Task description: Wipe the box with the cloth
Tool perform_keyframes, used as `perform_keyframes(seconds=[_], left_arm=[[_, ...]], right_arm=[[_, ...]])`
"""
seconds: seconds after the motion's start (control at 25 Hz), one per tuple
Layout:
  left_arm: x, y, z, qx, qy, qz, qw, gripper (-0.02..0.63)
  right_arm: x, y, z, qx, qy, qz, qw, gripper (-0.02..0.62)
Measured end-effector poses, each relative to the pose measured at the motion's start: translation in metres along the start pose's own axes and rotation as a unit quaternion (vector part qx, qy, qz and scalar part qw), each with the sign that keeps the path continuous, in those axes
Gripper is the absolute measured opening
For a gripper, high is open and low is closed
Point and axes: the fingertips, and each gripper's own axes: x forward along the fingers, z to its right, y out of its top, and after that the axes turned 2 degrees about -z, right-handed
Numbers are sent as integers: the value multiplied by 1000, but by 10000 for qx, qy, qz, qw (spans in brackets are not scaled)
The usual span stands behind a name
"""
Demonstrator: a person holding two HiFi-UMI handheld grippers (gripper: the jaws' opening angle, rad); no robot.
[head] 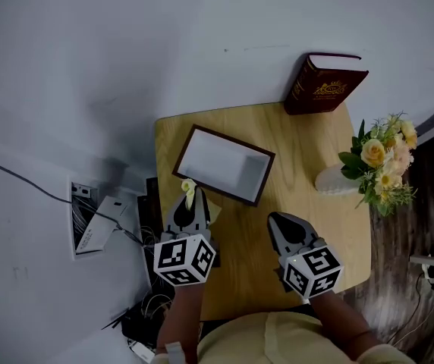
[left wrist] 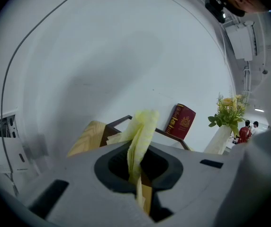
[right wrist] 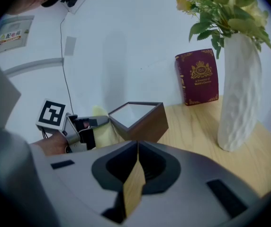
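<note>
The left gripper (head: 188,202) is clamped on a yellow cloth (left wrist: 140,136), which sticks out from between its jaws just beside the near-left corner of the box (head: 224,165). The box (dark brown walls, pale inside) sits on the wooden worktop (head: 308,150), towards its back left. The right gripper (head: 276,220) has its jaws pressed together with nothing between them, over the worktop's front part. A red book (head: 323,84) stands at the back edge, and a white vase (head: 337,180) of flowers stands at the right.

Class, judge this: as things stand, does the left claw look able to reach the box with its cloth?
Probably yes: the left claw, shut on the cloth, is close beside the box, with nothing standing between them.
</note>
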Motion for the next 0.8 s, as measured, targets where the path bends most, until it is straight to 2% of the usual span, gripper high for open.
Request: perform_keyframes(seconds=[0.32, 0.8], left_arm=[[-5, -17, 38, 40, -262, -140, 9996, 29], [-9, -44, 103, 93, -866, -425, 9953, 29]], right_arm=[[-12, -5, 8, 26, 75, 17, 10000, 32], [-39, -10, 21, 42, 22, 66, 10000, 32]])
